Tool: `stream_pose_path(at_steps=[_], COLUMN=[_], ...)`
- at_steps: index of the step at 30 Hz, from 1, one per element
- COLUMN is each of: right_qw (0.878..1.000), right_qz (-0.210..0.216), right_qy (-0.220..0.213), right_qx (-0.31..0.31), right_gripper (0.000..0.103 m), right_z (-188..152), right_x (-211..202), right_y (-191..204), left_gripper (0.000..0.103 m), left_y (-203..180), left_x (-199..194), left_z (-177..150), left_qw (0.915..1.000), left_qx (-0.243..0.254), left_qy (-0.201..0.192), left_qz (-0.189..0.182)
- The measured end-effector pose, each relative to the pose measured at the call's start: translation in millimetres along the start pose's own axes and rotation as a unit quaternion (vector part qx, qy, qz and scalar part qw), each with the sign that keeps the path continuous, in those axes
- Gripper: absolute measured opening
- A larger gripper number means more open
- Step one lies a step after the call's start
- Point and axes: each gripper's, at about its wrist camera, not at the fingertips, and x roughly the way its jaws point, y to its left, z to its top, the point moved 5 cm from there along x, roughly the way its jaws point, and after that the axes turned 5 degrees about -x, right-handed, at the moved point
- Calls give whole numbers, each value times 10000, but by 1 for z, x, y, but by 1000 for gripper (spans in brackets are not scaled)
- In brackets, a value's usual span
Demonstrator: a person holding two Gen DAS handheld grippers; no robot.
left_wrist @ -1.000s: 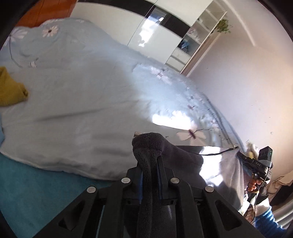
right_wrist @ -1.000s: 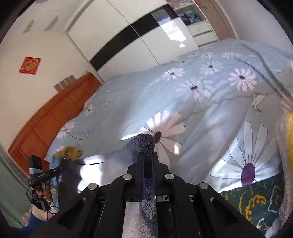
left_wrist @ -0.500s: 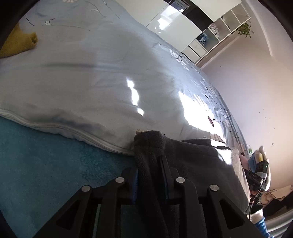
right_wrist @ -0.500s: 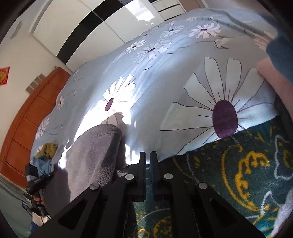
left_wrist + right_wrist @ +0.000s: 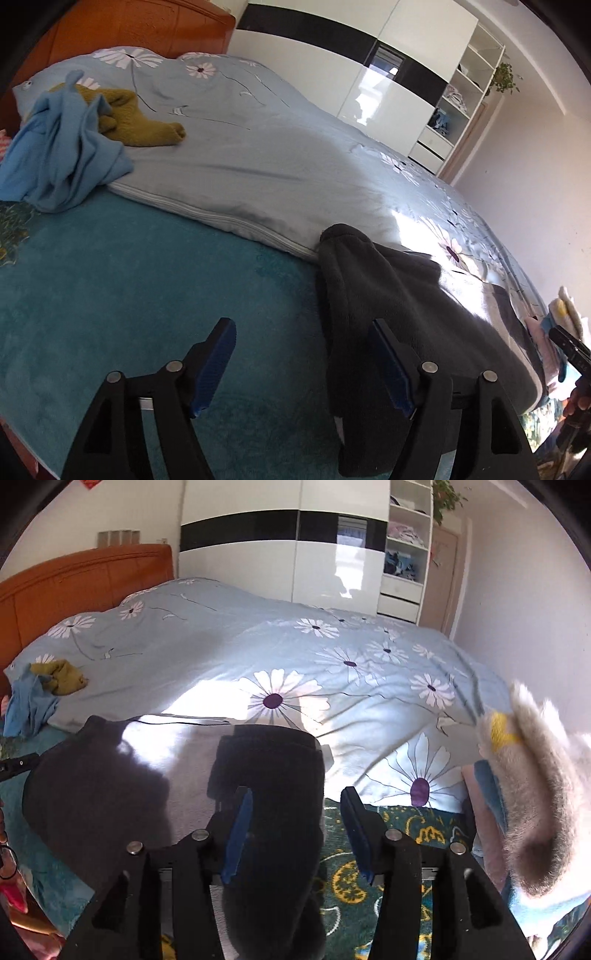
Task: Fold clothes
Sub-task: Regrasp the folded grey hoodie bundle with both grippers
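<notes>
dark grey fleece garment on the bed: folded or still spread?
Spread. The dark grey fleece garment lies across the bed edge, one end hanging off between the open right gripper fingers; no fold line shows.

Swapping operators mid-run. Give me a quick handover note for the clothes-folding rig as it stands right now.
Left gripper: open, jaws have just been opening; the dark grey fleece garment lies along its right finger, not clamped.
Right gripper: open, jaws have just been opening; the same garment lies between the jaws, unpressed.
The garment is laid at the bed's near edge, partly on the daisy-print blue duvet, partly on the teal blanket.
Waiting near the headboard: a crumpled light blue garment and an olive fleece garment.
Done: grey garment released on the bed.
Left: whether its folding is finished cannot be told; the other two are unfolded.
</notes>
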Motion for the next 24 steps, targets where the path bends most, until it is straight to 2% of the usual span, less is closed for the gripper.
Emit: stream_pose_path(at_steps=[1,8,9,10,12,13,15,17,22,24], right_qw=[9999,9977,9978,9979,9979,9979,9961,9917,9666,9539], right_qz=[-28,-50,25,99,267,480,824,1029,1572,1824], right_qy=[-48,-308,-319,-330,-348,-330,-230,-122,212,381], right_qx=[-96,-598,-575,-551,-483,-290,211,757,2013,2351], right_gripper=[63,64,70,80,87,87,88,89,91,91], right_z=[2,7,5,4,0,-4,-15,-30,-67,-77], right_x=[-4,-15,-15,-15,-15,-13,-8,-2,15,26], right_y=[7,44,46,49,53,50,40,24,-24,-36], left_gripper=[77,77,78,79,83,84,85,87,88,88], left_y=[0,16,16,16,14,14,16,19,12,4], left_x=[-2,-16,-17,-14,-6,-2,0,1,14,27], left_z=[-3,-16,-18,-20,-25,-27,-28,-26,-21,-19], left_qw=[10000,9980,9981,9981,9944,9908,9827,9804,9813,9764], left_qx=[-33,-491,-541,-582,-802,-942,-1257,-1366,-1122,-1071], left_qy=[-70,-337,-296,-164,241,440,594,589,835,1076], left_qz=[42,193,82,-140,-638,-870,-1226,-1292,-1320,-1535])
